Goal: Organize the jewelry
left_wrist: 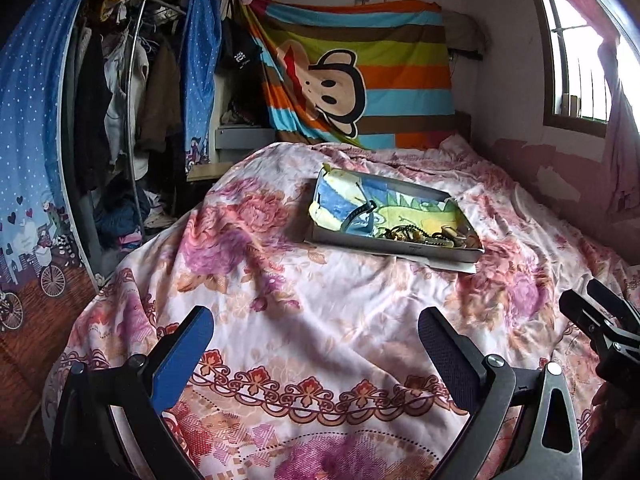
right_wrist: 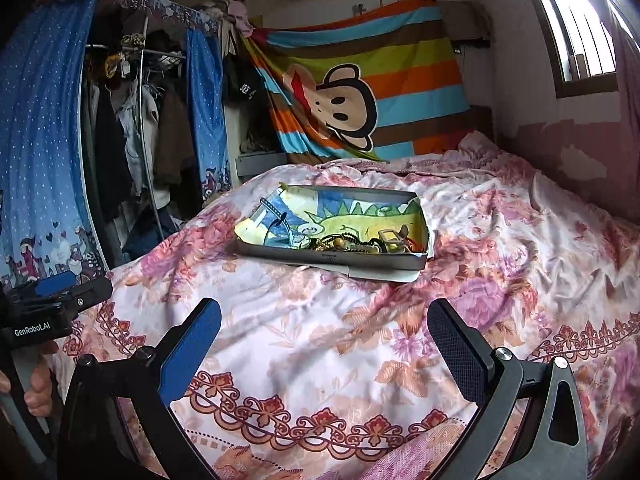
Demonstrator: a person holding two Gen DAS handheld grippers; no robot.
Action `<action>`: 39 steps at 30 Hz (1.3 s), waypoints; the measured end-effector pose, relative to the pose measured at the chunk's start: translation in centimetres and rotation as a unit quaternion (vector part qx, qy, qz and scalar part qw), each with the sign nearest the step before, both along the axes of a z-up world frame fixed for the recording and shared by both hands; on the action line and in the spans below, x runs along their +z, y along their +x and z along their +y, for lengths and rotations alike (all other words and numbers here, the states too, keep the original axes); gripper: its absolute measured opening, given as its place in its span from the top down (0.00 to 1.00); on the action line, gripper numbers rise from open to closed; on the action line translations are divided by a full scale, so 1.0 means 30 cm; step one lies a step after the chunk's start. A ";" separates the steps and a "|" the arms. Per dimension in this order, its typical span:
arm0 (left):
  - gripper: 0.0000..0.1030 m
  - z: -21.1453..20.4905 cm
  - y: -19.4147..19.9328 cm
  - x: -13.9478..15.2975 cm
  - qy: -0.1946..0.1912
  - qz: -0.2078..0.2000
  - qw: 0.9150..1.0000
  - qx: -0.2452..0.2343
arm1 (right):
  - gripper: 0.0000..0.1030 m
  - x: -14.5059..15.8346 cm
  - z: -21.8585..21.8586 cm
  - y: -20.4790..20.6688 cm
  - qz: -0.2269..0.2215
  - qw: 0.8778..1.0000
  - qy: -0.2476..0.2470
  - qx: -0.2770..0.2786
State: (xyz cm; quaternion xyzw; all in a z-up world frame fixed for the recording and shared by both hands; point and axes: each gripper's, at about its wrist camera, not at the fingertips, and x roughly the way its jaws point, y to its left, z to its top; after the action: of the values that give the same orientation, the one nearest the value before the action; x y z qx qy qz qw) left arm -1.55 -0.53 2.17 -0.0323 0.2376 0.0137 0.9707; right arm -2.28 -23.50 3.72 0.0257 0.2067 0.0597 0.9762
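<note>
A shallow grey tin tray (left_wrist: 400, 246) with a cartoon picture lining lies on the floral bed cover; it also shows in the right wrist view (right_wrist: 332, 260). A tangle of jewelry (left_wrist: 424, 235) sits in its near right corner, seen too in the right wrist view (right_wrist: 360, 244). A dark strap (left_wrist: 360, 214) lies at the tray's left, also in the right wrist view (right_wrist: 276, 216). My left gripper (left_wrist: 316, 344) is open and empty, well short of the tray. My right gripper (right_wrist: 324, 340) is open and empty, also short of it.
The floral bed cover (left_wrist: 320, 320) fills the foreground. An open wardrobe with blue curtains (left_wrist: 32, 140) stands left. A striped monkey sheet (left_wrist: 360, 72) hangs behind the bed. A window (left_wrist: 580, 40) is at the right. The other gripper shows at the right edge (left_wrist: 600, 320) and left edge (right_wrist: 48, 304).
</note>
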 end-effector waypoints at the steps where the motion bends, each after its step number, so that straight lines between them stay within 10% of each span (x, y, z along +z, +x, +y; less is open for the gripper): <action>1: 0.00 0.001 0.001 -0.002 0.000 0.002 1.000 0.001 | 0.02 0.000 0.003 -0.001 0.000 1.000 0.000 0.001; 39: 0.00 0.006 -0.002 -0.009 0.009 0.004 1.000 0.000 | 0.02 -0.003 0.009 -0.001 -0.001 1.000 0.002 -0.001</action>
State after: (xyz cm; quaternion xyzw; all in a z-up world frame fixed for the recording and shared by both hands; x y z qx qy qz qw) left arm -1.62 -0.34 1.90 -0.0237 0.2410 0.0161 0.9701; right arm -2.32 -23.23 3.64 0.0278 0.2058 0.0595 0.9764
